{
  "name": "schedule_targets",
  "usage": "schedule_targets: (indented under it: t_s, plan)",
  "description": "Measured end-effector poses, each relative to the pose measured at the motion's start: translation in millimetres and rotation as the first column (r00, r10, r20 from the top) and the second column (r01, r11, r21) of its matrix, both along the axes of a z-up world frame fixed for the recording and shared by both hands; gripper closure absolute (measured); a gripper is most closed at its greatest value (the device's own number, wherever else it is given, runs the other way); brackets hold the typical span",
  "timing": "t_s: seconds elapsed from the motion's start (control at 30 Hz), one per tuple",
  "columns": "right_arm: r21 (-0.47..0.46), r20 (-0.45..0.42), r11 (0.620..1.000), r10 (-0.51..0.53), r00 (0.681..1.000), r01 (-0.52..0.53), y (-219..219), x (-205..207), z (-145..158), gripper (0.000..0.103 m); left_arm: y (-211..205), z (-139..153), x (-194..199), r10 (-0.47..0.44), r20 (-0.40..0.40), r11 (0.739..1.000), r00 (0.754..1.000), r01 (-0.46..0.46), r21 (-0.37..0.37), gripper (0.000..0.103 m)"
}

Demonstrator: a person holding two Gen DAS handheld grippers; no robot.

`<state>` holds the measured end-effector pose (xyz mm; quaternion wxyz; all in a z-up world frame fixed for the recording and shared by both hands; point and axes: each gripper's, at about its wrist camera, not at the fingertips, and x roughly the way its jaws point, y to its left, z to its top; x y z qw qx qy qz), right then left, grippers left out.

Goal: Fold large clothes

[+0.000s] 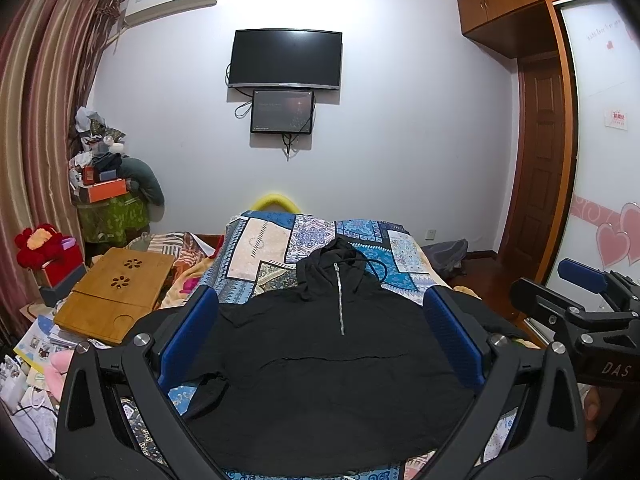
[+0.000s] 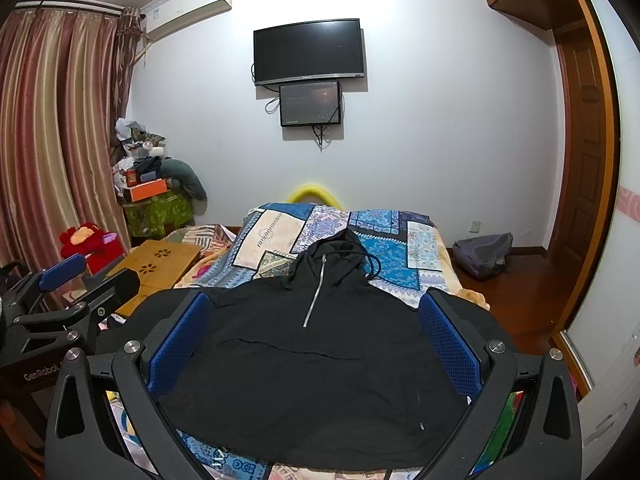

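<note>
Two open grippers face a bed where the black hoodie (image 1: 320, 360) lies spread flat, front up, hood toward the far wall and its zip running down the chest. At far left hang striped curtains (image 1: 36, 120), with a red plush toy (image 1: 38, 246) below them and a heap of boxes and clothes (image 1: 106, 172) piled in the corner. A wooden lap desk (image 1: 116, 292) rests beside the bed, just left of the patchwork bedspread (image 1: 264, 248) under the hoodie. The left gripper (image 1: 320, 336) holds nothing, its blue pads wide apart on either side of the garment, above it rather than touching. On the wall hang a television (image 1: 285, 59) and a smaller screen (image 1: 282, 111) beneath it. The right gripper (image 2: 314, 336) is likewise spread and empty, framing the hoodie's body. Further right, a grey backpack (image 2: 484, 254) sits on the wooden floor near a brown door (image 2: 580, 152). Nothing lies on top of the hoodie.
</note>
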<state>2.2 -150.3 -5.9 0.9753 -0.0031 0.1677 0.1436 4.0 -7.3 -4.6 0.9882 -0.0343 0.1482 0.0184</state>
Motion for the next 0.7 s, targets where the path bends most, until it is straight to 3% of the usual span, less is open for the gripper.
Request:
schedule_targets:
  t_s: [0.7]
  plan:
    - [-0.001,-0.009,1.0,0.001,1.0,-0.001,-0.3,0.4,-2.5,0.0,6.3,-7.3,5.6,-0.001,-0.021,1.0,1.0,0.0,-0.019,0.0]
